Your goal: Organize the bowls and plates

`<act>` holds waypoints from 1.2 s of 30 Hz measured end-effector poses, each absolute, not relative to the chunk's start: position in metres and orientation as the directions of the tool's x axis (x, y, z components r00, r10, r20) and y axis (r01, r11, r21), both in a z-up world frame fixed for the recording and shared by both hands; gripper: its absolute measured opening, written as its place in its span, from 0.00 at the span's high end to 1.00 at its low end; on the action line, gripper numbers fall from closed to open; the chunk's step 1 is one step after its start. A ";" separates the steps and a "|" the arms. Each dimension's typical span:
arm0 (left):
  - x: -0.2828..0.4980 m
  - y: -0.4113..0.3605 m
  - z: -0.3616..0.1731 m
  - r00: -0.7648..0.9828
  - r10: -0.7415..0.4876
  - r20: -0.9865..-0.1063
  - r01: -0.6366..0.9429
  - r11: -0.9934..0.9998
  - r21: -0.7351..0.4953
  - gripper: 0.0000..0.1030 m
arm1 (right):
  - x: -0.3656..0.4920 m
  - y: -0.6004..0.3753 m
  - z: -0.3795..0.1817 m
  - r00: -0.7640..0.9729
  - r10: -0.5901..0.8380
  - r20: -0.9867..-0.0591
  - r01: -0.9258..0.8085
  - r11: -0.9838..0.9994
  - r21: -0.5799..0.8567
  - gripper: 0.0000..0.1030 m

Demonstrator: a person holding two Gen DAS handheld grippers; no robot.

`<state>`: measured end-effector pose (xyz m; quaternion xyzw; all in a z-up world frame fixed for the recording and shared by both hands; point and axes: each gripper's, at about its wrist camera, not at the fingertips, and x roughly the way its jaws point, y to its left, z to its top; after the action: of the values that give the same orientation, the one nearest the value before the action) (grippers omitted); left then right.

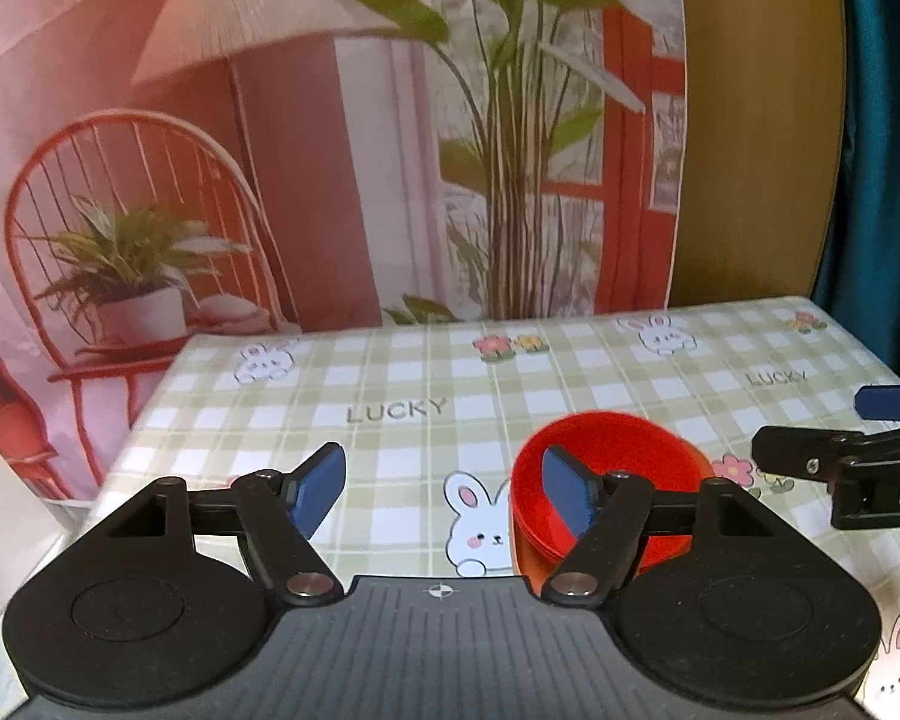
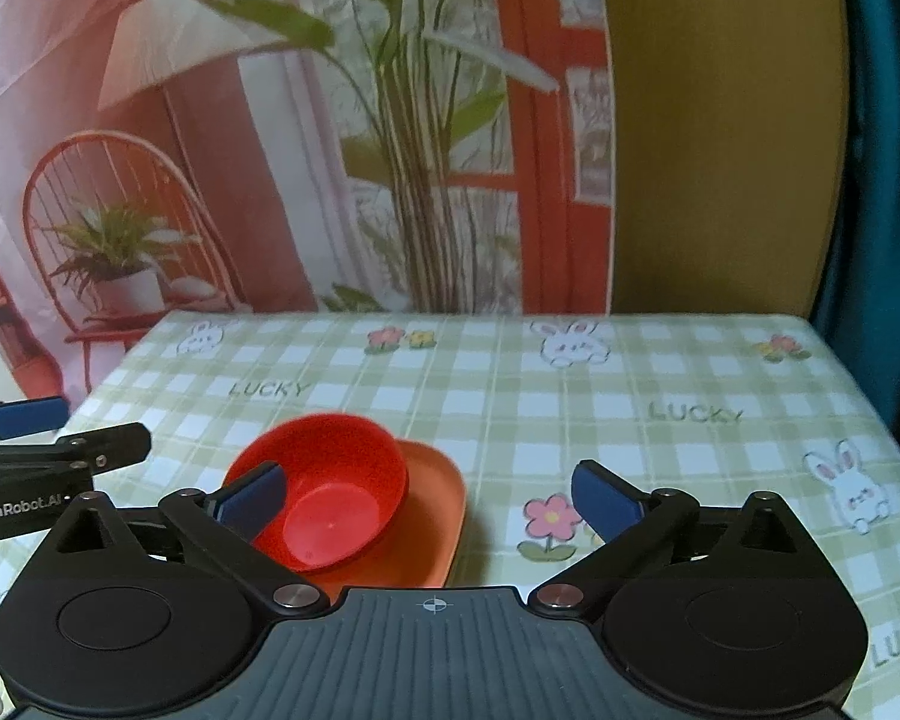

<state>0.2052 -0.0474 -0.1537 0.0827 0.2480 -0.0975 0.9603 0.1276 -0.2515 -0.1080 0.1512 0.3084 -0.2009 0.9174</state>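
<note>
Both wrist views look down, seemingly close, sharing the red bowl point(image 1: 606, 462).

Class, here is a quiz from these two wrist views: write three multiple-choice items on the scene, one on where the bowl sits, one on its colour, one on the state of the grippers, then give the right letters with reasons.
1. Where does the bowl sit?
A. On the orange plate
B. On a chair
C. Upside down on the bare cloth

2. What colour is the bowl?
A. Blue
B. Red
C. White

3. How do both grippers stand?
A. Both shut on the bowl
B. One clamps the plate
C. Both open, holding nothing

Key:
1 A: the red bowl rests upright on the orange plate, which lies on the checked tablecloth.
2 B: its wall and floor are plainly red in both views.
3 C: the left gripper and the right gripper have their blue pads spread wide, with nothing pressed between them.
</note>
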 end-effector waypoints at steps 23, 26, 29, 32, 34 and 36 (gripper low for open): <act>0.113 -0.023 -0.010 0.968 -0.122 -0.219 0.143 0.986 0.081 0.22 | 0.062 -0.222 0.054 0.867 -0.339 -0.366 0.419 0.892 0.167 0.00; 0.098 -0.023 0.005 0.978 -0.121 -0.170 0.136 0.987 0.080 0.21 | 0.055 -0.219 0.071 0.875 -0.348 -0.337 0.417 0.895 0.160 0.00; 0.083 -0.028 0.017 0.986 -0.110 -0.122 0.122 0.988 0.099 0.16 | 0.049 -0.216 0.082 0.877 -0.360 -0.318 0.423 0.893 0.155 0.00; 0.073 -0.033 0.026 0.986 -0.130 -0.102 0.139 0.986 0.091 0.15 | 0.045 -0.214 0.088 0.880 -0.363 -0.305 0.422 0.893 0.154 0.00; 0.069 -0.036 0.029 0.985 -0.140 -0.099 0.149 0.985 0.085 0.15 | 0.043 -0.214 0.090 0.882 -0.363 -0.299 0.421 0.894 0.155 0.00; 0.067 -0.037 0.028 0.984 -0.145 -0.100 0.153 0.985 0.084 0.15 | 0.042 -0.214 0.092 0.885 -0.360 -0.294 0.417 0.895 0.160 0.00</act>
<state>0.0666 -0.0371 0.0285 0.0455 0.0469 -0.0749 0.9950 0.0417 -0.2143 0.0918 0.1098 0.1297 -0.2012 0.9647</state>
